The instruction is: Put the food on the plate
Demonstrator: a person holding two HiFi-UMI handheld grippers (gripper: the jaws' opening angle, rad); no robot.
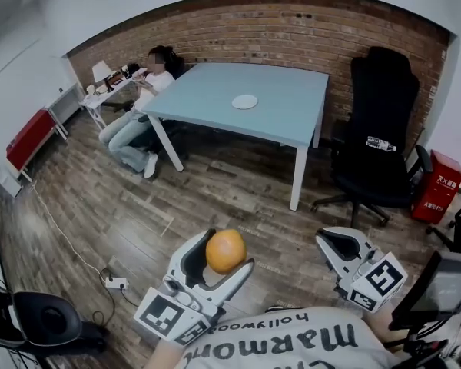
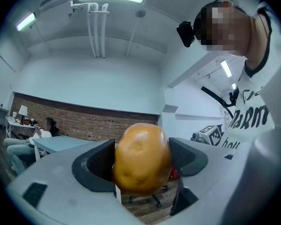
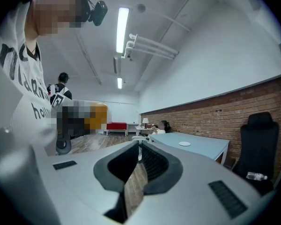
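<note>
The left gripper (image 1: 221, 258) pinches a potato (image 2: 141, 157) by its sides near the person's body, the right gripper (image 3: 139, 162) is nearly closed on nothing, and since the plate (image 1: 245, 101) lies well away on the blue table (image 1: 292, 125), the round potato may slip mid-carry.

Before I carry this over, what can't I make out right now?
Plate, head view: too small to tell whether it is bare.
Plate, left gripper view: out of sight, the food and jaws cover most of the table.
Bottle on the chair, head view: label too small to read.
</note>
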